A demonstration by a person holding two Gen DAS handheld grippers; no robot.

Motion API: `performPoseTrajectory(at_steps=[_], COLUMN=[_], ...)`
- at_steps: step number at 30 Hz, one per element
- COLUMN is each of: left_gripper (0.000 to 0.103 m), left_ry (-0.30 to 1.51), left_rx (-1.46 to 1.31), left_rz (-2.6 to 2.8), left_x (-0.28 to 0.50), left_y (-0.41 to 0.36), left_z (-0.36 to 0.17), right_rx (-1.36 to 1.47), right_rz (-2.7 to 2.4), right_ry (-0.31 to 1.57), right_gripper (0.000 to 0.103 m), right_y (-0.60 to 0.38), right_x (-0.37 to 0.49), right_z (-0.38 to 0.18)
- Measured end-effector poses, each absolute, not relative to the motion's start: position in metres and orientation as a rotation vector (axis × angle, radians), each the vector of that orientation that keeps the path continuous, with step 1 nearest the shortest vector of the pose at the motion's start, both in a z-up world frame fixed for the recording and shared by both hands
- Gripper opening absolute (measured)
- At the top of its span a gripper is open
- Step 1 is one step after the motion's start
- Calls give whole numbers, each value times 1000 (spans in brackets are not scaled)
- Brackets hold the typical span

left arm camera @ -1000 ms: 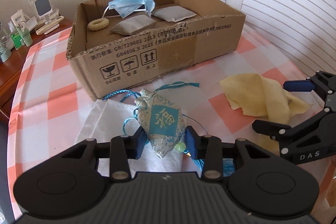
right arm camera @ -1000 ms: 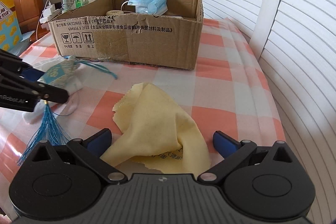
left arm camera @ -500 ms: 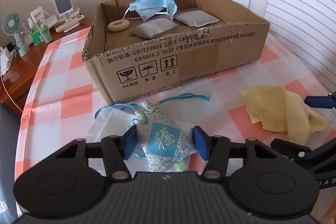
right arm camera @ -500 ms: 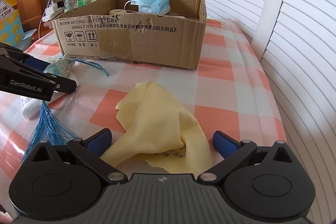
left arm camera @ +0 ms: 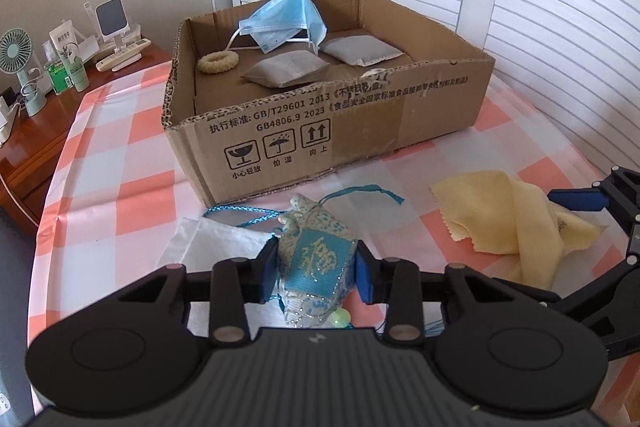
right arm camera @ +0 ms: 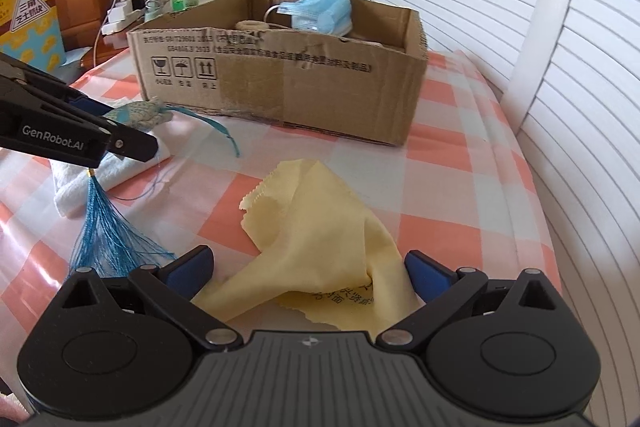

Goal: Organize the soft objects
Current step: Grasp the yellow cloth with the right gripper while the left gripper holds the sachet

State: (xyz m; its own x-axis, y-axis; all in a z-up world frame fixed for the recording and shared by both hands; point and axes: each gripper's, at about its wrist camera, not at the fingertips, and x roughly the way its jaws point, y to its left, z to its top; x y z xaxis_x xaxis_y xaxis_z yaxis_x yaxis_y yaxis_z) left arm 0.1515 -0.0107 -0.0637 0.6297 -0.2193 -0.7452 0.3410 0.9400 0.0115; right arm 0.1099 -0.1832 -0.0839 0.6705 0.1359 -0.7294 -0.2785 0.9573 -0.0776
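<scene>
The tablecloth (left arm camera: 132,195) is checked in orange-pink and white. The box (left arm camera: 360,131) is brown cardboard with black print. Inside lie a light blue mask (left arm camera: 284,21), two grey pouches (left arm camera: 286,69) and a cream ring (left arm camera: 219,62). The sachet (left arm camera: 316,263) is blue and silver-white brocade with a blue tassel (right arm camera: 108,231). The cloth (right arm camera: 320,227) is pale yellow.

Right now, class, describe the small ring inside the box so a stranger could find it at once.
Start at the open brown cardboard box on the checked tablecloth. In its back left corner lies a cream knitted ring, beside two flat grey pouches and a blue mask; it alone is round with a hole.
</scene>
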Motion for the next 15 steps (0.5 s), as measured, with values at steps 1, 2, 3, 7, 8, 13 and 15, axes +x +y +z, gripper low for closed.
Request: performPoseTrajectory(at_steps=[1,2,3,7,8,13,15], left_gripper=[37,37,37,37,37,37,37], left_ry=[830,831,831,827,825,820,820], left_rx=[155,153,153,158,157,157,157], left_rz=[-325,-329,-335,-342,-342,-347,-348], left_x=[151,151,150,148,148,148,148], left_y=[-10,-10,-10,-10,-9,-7,-7], left_z=[-64,-64,-64,-63,-63,-61,-60], right_rx=[-185,-183,-183,-174,-176,-115,-97], right_rz=[242,245,245,248,252,289,308], right_ry=[803,803,802,812,819,827,812], right_gripper=[101,99,95,84,84,84,85], right_y=[-182,-182,-182,-182,-182,-189,-194], right_x=[110,111,112,117,119,122,121], right_z=[-84,-83,-82,-78,-77,-63,-57])
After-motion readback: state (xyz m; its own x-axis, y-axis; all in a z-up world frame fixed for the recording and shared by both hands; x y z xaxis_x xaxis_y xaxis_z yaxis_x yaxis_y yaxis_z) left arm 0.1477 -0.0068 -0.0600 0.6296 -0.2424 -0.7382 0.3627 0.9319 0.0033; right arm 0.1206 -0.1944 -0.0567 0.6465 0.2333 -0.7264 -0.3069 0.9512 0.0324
